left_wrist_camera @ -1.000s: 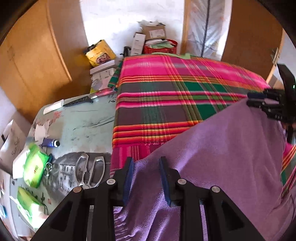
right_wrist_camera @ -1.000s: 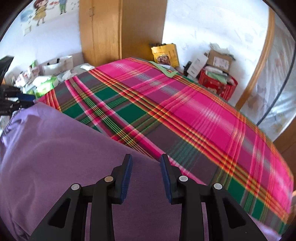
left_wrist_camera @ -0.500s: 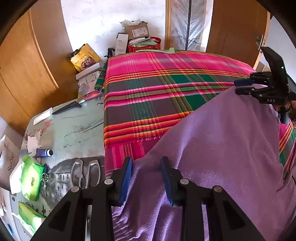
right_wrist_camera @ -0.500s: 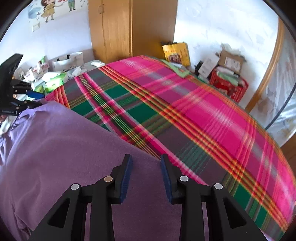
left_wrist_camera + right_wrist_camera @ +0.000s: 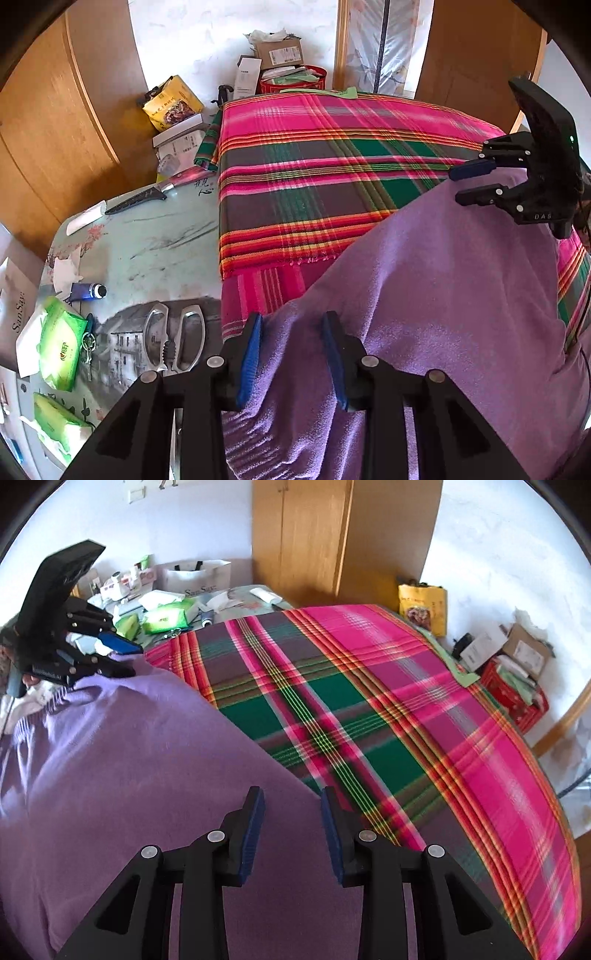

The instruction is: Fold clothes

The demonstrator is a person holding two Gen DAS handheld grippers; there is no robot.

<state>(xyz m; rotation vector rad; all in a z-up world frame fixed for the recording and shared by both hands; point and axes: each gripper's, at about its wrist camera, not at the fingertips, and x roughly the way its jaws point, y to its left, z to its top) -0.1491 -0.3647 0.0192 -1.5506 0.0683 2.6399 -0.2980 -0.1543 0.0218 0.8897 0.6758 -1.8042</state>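
Plaid cloth (image 5: 317, 155) over worktop (image 5: 155, 236). Purple garment (image 5: 443, 295) draped across near side. Left tongs (image 5: 291, 332) and right tongs (image 5: 291, 808) both parted, garment edge between fingers, ungripped. Visible to left wrist only: scissors (image 5: 177, 339), knife (image 5: 140, 195). Beyond: wooden wardrobe (image 5: 332, 535), boxes against wall.
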